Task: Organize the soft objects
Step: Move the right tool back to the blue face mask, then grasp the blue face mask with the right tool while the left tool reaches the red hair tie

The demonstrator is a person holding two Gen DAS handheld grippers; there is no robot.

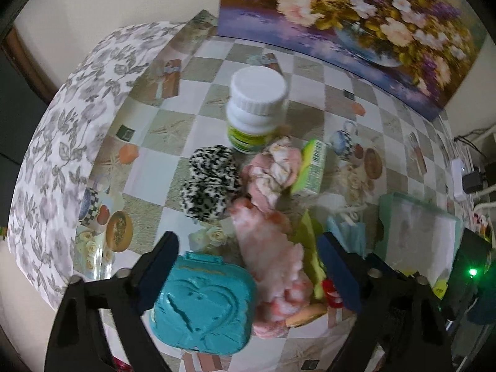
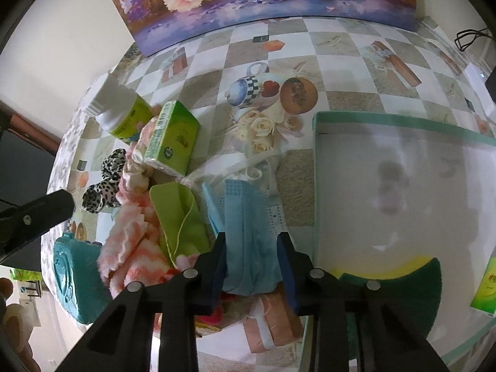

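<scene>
Progress: early, by my judgement. Tray (image 2: 319,161) at 3 o'clock in the right wrist view holds only a green-and-yellow sponge (image 2: 400,274) at its near end; a green packet (image 2: 485,288) sits at its right edge.

Right gripper (image 2: 251,266): clenched on blue face mask (image 2: 248,232), just left of the tray wall.

Left gripper (image 1: 248,266): released, spread over pink fluffy cloth (image 1: 272,260).

Still loose on tabletop (image 1: 173,170):
- leopard scrunchie (image 1: 210,183), 11 o'clock of the pink cloth
- pale pink scrunchie (image 1: 272,170), 12 o'clock
- lime cloth (image 2: 181,220), beside the mask
- white mask (image 2: 245,167), beyond it

Hard items crowding the pile: pill bottle (image 1: 255,105), tissue pack (image 2: 172,138), teal heart box (image 1: 201,303) touching the pink cloth.
</scene>
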